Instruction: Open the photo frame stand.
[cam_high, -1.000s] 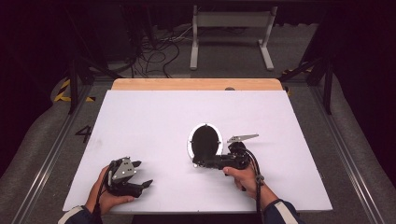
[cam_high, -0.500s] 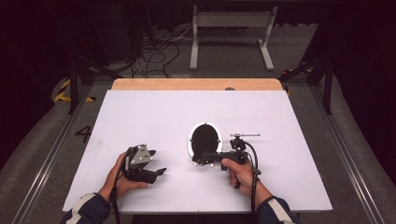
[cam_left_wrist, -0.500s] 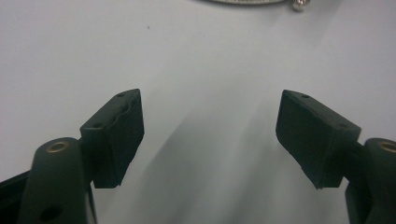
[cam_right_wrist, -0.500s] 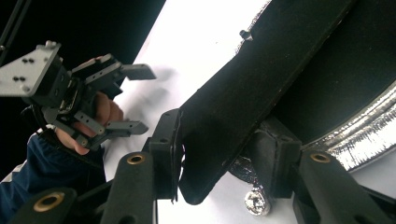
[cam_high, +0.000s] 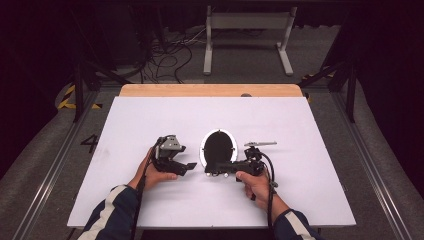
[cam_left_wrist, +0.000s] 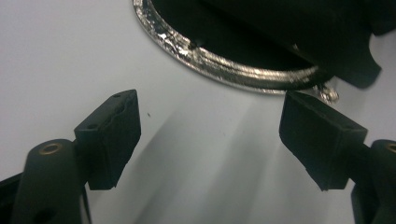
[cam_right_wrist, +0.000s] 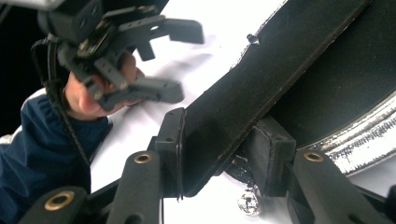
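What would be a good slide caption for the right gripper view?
Right gripper jaws clamp a flat black strip beside a shiny silver rim; the left gripper waits open beyond.

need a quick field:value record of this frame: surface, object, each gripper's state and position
surface: white table top
object: round black disc with shiny silver rim, lying near the table's middle
flap: flat black piece at the disc's near edge
left gripper: open, jaws apart over bare table, beside the disc's left rim, not touching it
right gripper: shut on the flat black piece, one pad on each face
hands: both gripping the tools, dark blue sleeves
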